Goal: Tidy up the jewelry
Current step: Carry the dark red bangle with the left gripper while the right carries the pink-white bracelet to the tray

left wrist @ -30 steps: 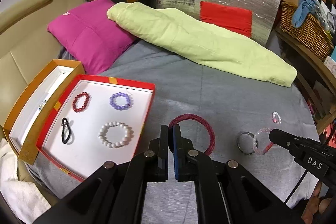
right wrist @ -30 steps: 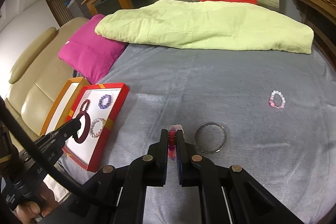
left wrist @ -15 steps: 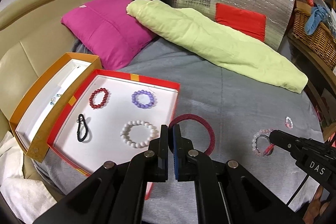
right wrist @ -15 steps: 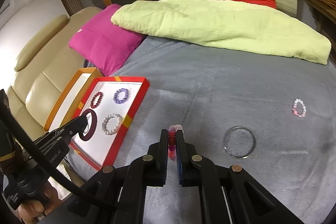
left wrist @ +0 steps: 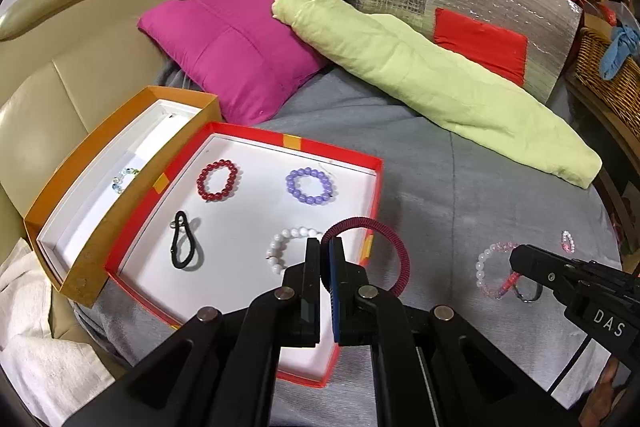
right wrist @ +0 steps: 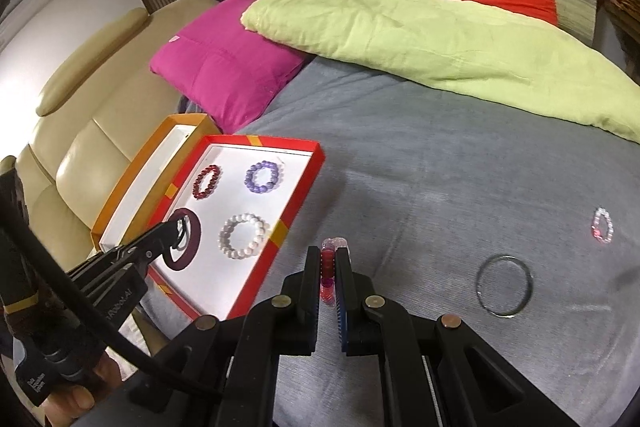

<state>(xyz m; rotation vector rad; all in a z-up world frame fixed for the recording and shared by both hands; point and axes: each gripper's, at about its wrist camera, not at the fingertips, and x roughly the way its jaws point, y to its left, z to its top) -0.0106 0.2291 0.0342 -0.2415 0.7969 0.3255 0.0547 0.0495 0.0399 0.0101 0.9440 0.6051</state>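
My left gripper is shut on a maroon corded bracelet, which hangs over the right edge of the red tray. In the tray lie a red bead bracelet, a purple one, a white one and a black hair tie. My right gripper is shut on a pink and white bead bracelet, above the grey cover just right of the tray. A silver bangle and a small pink bracelet lie on the cover to the right.
An orange box with a small pale bead piece stands left of the tray, against a beige sofa. A magenta cushion and a rolled green blanket lie at the back. A wicker basket stands far right.
Both grippers have moved left toward the red tray with their bracelets. The maroon bracelet now hangs over the tray's right edge, and the silver bangle lies farther right of the right gripper.
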